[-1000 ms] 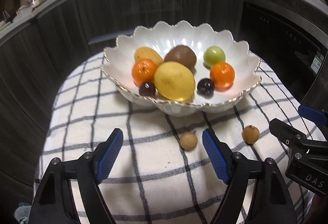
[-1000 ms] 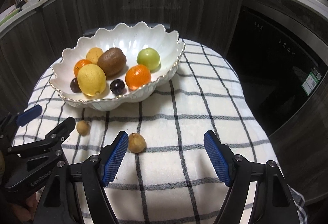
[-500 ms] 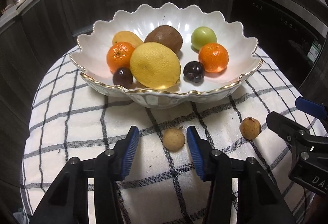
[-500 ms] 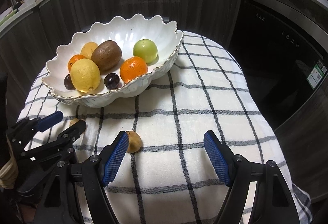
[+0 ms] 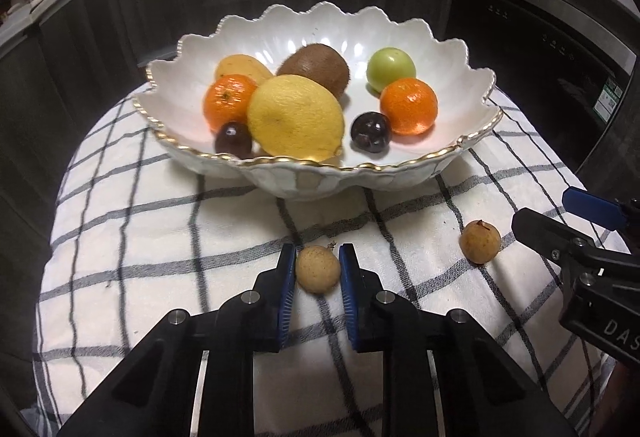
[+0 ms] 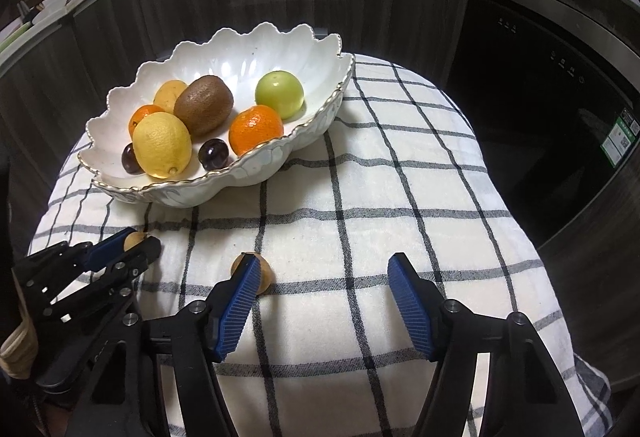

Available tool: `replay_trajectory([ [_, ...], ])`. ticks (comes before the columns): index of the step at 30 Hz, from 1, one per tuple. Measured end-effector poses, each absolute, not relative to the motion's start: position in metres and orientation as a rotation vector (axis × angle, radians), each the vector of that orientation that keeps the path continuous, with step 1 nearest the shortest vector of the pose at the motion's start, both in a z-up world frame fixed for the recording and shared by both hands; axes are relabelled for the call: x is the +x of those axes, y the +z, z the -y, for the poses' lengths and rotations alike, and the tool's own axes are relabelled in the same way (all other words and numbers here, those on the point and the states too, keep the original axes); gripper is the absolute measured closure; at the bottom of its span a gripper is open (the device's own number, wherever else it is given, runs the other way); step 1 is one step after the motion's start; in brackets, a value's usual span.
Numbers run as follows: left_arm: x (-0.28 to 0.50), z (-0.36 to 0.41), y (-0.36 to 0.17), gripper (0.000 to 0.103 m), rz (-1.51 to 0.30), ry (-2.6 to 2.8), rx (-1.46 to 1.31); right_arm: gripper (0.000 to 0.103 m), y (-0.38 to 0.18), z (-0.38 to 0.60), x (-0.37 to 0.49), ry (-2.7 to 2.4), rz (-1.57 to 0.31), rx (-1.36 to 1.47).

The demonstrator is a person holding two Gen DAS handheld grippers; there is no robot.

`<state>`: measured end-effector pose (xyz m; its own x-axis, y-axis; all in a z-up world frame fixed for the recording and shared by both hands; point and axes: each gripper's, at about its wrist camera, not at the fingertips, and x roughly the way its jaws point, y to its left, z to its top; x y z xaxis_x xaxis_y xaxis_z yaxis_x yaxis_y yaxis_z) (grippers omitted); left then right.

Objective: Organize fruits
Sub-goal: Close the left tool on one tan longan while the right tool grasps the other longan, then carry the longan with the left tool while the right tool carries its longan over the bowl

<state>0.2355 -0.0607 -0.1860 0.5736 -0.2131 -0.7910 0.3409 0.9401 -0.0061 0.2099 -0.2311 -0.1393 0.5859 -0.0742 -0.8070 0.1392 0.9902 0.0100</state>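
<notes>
left tongs (image 5: 318, 267) pinched snug on a small brown fruit (image 5: 317, 269) low in the frame, second brown fruit (image 5: 479, 241) off to the right on the checked cloth (image 5: 140, 237), right tongs (image 6: 320, 301) spread wide and holding nothing, white bowl (image 5: 440, 49) of fruit up top

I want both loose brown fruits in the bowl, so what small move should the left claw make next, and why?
Probably lift straight up. The left claw looks closed around the nearer brown fruit, which still rests on the checked cloth. The scalloped bowl sits just beyond, so it needs height to clear the rim.
</notes>
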Motion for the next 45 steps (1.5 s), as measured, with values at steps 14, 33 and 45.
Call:
replay_trajectory([
  [14,0.230,0.025,-0.178,0.081,-0.867,-0.241,0.119,0.061,-0.154,0.199,0.224,-0.008,-0.979,0.021],
  [33,0.232,0.024,-0.177,0.081,-0.865,-0.246,0.096,0.076,-0.157,0.197,0.223,0.026,-0.982,0.033],
  [45,0.223,0.032,-0.141,0.081,-0.806,-0.285,0.079,0.076,-0.112,0.202,0.213,0.037,-0.905,0.052],
])
